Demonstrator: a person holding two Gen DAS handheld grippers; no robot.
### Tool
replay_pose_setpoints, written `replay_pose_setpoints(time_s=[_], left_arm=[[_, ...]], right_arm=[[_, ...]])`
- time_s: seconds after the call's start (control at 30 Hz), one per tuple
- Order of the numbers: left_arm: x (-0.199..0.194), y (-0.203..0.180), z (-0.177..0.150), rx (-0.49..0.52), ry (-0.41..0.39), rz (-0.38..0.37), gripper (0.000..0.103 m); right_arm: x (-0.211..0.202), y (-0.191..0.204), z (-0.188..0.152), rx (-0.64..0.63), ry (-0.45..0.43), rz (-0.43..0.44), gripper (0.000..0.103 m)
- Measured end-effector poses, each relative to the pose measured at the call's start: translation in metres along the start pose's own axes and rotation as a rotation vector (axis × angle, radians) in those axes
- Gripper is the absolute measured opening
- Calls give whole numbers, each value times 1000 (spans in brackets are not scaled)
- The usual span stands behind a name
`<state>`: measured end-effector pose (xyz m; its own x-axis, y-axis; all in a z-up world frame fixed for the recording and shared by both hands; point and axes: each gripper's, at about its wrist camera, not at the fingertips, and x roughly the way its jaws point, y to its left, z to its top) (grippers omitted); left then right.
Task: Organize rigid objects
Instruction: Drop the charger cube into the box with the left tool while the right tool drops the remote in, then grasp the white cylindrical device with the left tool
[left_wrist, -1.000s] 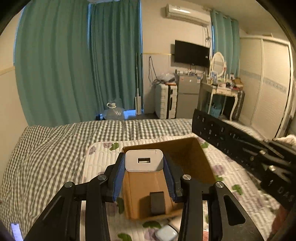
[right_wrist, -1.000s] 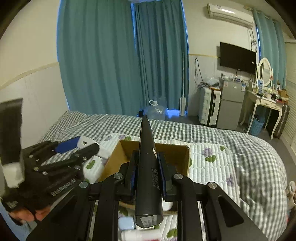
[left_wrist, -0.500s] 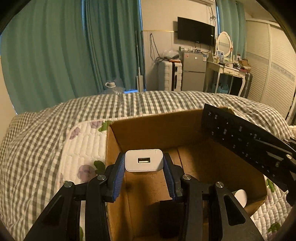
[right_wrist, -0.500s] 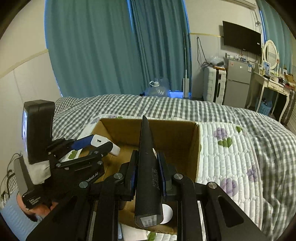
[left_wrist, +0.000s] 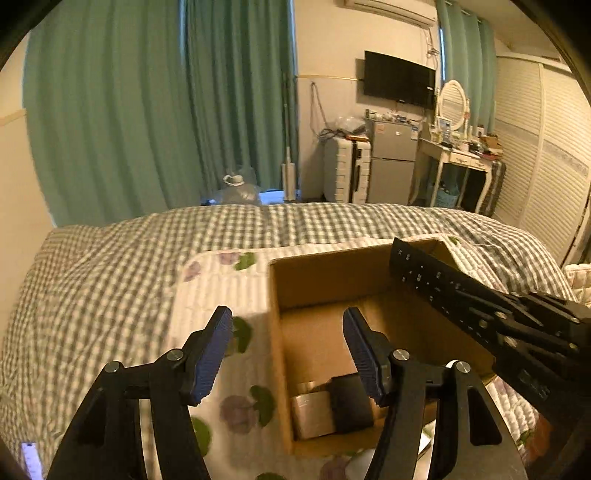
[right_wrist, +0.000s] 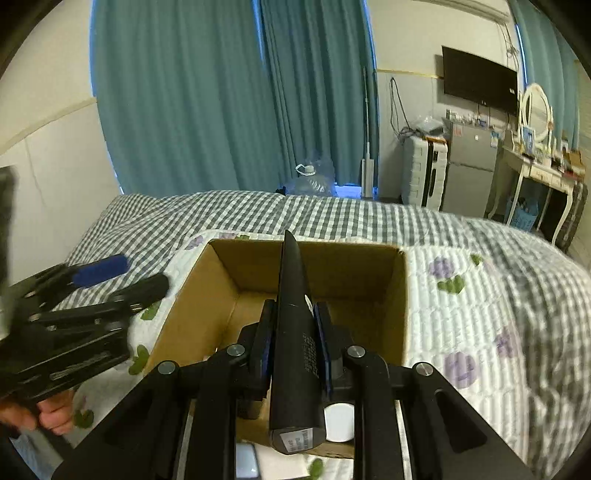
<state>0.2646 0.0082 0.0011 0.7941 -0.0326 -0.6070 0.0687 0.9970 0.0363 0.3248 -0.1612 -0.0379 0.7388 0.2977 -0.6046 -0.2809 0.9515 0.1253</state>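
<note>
Your left gripper hangs with its fingers spread wide and nothing between them, straddling the near left wall of the open brown cardboard box that sits on the white quilted floral pad over the grey checked bedspread. Inside the box, at the near corner, you can see a pale blocky item lying beside a dark rectangular one; what they are is hard to tell from here.

Your right gripper has its fingers closed tight on the long black slim remote control, gripped edge-on around its middle with the tapered end pointing out over the box's interior. From the left camera the remote hangs above the right side of the box.

Judging by its look, that remote is a light, stiff plastic bar with smooth, slippery sides. Held narrow-side-up it could pivot in the blue ridged pads, so keep the grip near mid-length. The next move probably calls for lowering it until it is close to the cardboard floor before you release, well clear of the items already inside.
</note>
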Motion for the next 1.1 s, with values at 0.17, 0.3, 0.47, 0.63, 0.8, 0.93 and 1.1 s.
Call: replay_pose_setpoints(time_s=[0.17, 0.3, 0.47, 0.63, 0.8, 0.93, 1.1], left_arm=[[0, 21, -17, -30, 25, 7, 65], [14, 28, -27, -27, 43, 1, 65], [21, 31, -36, -25, 47, -29, 65], [3, 30, -35, -26, 25, -25, 73], [-29, 24, -39, -16, -3, -16, 92], [-52, 12, -53, -18, -8, 9, 98], [-64, -11, -83, -5, 10, -9, 99]], right_arm=[[31, 0, -12, 52, 47, 24, 19], [55, 3, -21, 35, 75, 12, 20], [64, 7, -27, 6, 74, -5, 52], [40, 7, -19, 20, 47, -15, 54], [-9, 8, -11, -6, 42, -47, 66], [-57, 5, -19, -14, 38, -83, 88], [-98, -12, -59, -12, 58, -156, 94]])
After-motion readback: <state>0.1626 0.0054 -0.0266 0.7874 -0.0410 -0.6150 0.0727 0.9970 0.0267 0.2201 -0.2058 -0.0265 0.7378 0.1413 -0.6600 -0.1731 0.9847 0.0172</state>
